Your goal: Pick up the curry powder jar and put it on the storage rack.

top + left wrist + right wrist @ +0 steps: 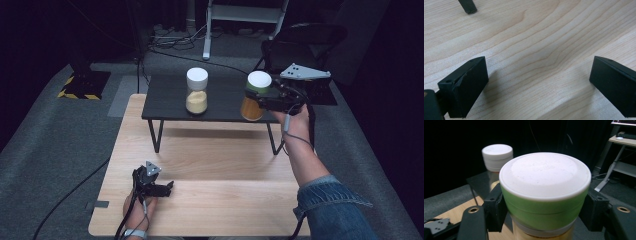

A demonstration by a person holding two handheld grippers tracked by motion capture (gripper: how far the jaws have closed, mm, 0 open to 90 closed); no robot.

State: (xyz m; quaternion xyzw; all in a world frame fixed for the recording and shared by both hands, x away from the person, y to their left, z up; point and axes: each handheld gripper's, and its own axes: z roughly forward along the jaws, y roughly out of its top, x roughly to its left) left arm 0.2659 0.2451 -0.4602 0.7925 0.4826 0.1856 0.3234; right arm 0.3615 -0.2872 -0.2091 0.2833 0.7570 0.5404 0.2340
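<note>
Gripping the green-lidded jar [255, 97] in the right tongs [263, 100] by the dark shelf's [170, 100] right end, left tongs [159, 189] resting spread on the near surface [225, 200].

Two lidded jars [197, 91] [255, 96], two tools [159, 189] [265, 100], one black shelf [170, 100], one wooden table [200, 200]

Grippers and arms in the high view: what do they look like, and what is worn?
Both grippers, left gripper and right gripper, are black with blocky jaws, each topped by a grey three-cornered plate with a dark cable trailing. The right forearm wears a rolled blue denim sleeve; the left wrist a pale band.
</note>
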